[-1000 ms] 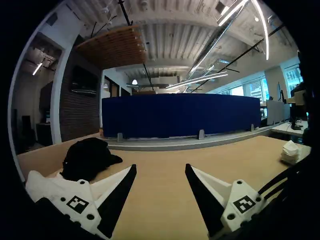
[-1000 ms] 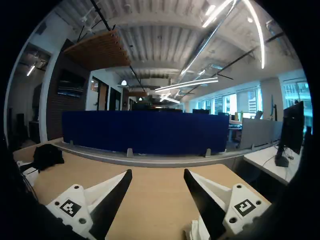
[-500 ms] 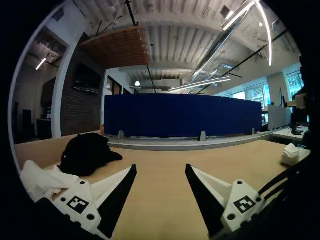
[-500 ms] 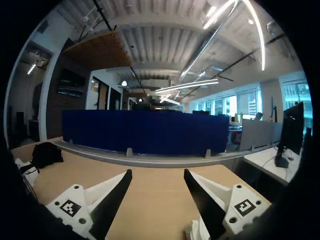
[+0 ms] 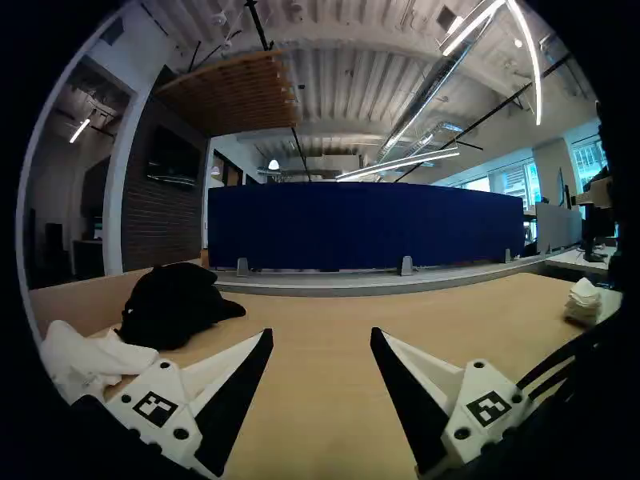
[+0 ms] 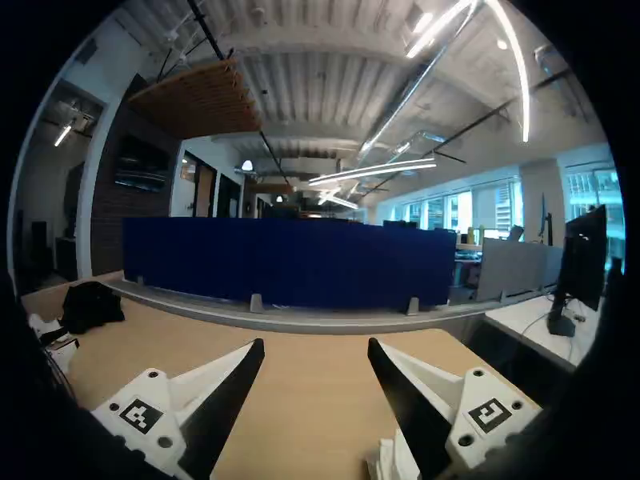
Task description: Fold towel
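- The left tongs (image 5: 320, 332) and the right tongs (image 6: 315, 342) are held released and empty over the counter (image 5: 336, 308).
- A white towel (image 5: 80, 360) is seen just beside a black cloth (image 5: 172, 304).

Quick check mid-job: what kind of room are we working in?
Probably an open-plan office: a light wooden desk backed by a blue fabric divider screen, a black computer monitor on the neighbouring white desk, and long strip lights under an exposed ceiling.

No legible txt or nos.; b/w code tags (image 5: 154, 408) on left hand-held gripper (image 5: 321, 331).
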A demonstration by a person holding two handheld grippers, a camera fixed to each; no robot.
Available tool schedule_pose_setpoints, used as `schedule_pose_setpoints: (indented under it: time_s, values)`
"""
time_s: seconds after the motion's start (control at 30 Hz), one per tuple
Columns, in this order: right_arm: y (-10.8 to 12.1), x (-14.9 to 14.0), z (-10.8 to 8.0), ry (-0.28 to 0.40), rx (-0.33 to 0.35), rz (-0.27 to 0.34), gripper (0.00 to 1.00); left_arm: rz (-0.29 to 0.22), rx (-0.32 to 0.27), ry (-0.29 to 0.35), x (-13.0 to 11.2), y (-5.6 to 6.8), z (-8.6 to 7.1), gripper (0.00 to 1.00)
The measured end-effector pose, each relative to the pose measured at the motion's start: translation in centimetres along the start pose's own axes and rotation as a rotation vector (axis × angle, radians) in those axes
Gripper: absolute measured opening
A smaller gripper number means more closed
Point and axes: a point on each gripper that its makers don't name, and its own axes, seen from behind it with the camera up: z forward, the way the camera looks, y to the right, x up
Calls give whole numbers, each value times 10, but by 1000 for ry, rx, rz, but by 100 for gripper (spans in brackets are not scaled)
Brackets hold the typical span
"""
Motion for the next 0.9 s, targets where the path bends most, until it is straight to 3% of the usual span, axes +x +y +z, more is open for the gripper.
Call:
schedule_pose_setpoints:
  time_s: [0.37,0.9]
  values:
    - [-1,1,-3,9,8,4,100,3,2,-2,-1,-1,1,90]
    - [33,-3,-3,66,-25,-9,100,5,2,-3,0,-3,2,90]
